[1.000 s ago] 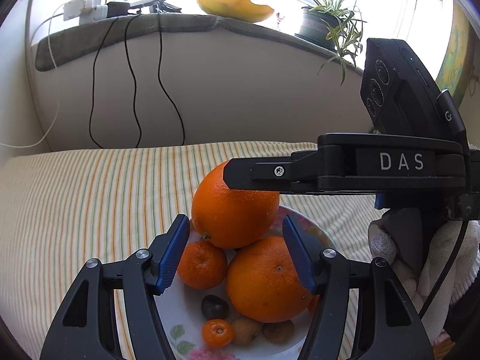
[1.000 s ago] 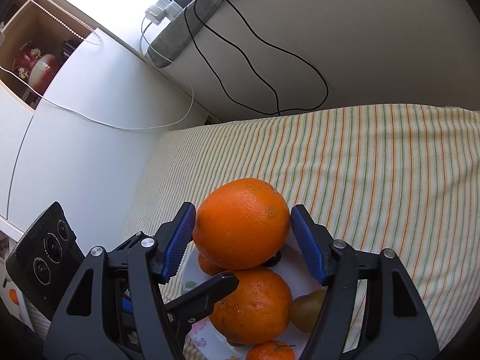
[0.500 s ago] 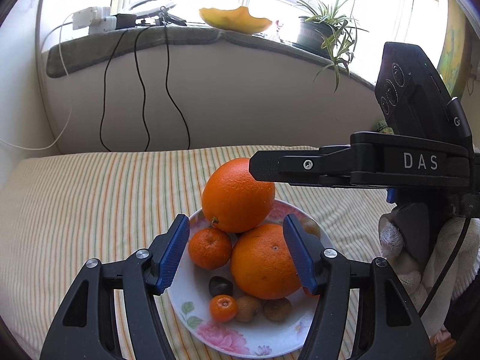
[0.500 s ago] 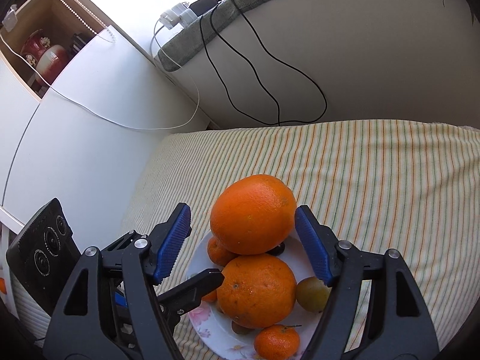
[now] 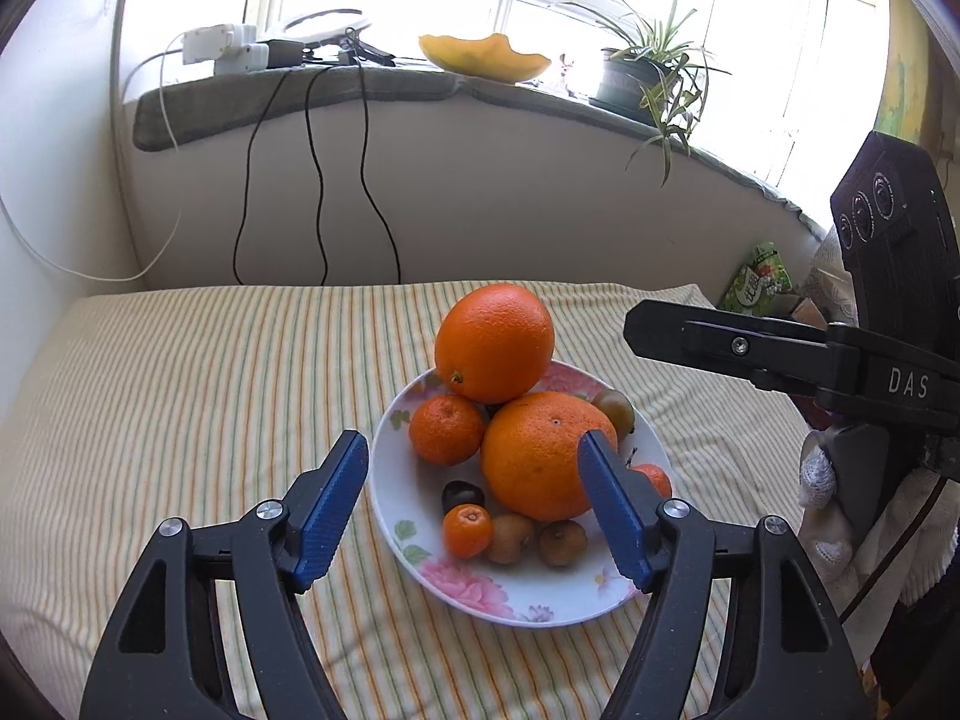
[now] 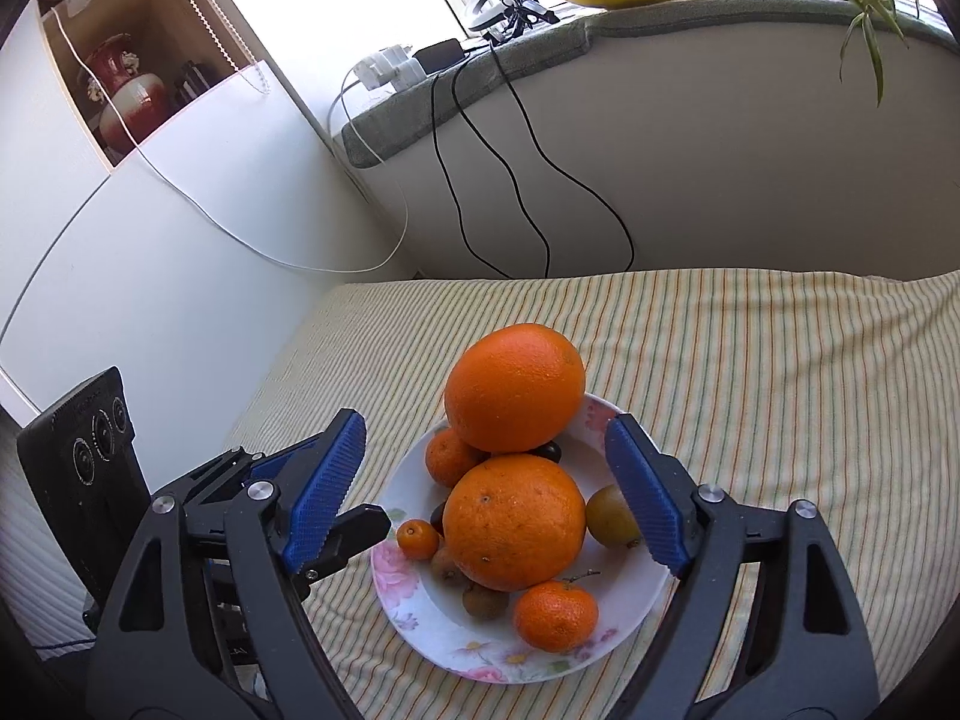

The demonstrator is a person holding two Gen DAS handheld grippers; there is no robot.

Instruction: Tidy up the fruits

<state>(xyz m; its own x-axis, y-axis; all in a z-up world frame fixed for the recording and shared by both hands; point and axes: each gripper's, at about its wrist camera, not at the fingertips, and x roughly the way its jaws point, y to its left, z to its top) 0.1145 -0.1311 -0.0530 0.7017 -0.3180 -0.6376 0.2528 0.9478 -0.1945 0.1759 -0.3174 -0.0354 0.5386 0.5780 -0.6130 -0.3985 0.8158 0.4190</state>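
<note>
A white floral plate (image 5: 522,594) (image 6: 420,618) on a striped cloth holds piled fruit. One large orange (image 5: 493,341) (image 6: 515,387) rests on top of another large orange (image 5: 543,453) (image 6: 513,521). Around them lie mandarins (image 5: 447,429) (image 6: 557,615), a small kumquat (image 5: 467,532) (image 6: 417,539), brown longans (image 5: 510,537) and a dark fruit (image 5: 462,493). My left gripper (image 5: 474,510) is open and empty, held back above the plate's near side. My right gripper (image 6: 489,492) is open and empty, also drawn back from the pile; it shows in the left wrist view (image 5: 780,354).
The striped cloth (image 5: 180,390) covers the surface. Behind it are a curved wall, black cables (image 5: 318,192), a windowsill with a power strip (image 5: 228,51), a yellow bowl (image 5: 483,57) and a potted plant (image 5: 648,78). A white cabinet (image 6: 150,252) stands at the left.
Both grippers have pulled back and up from the plate. The top orange, earlier between the right gripper's pads, now sits free on the pile.
</note>
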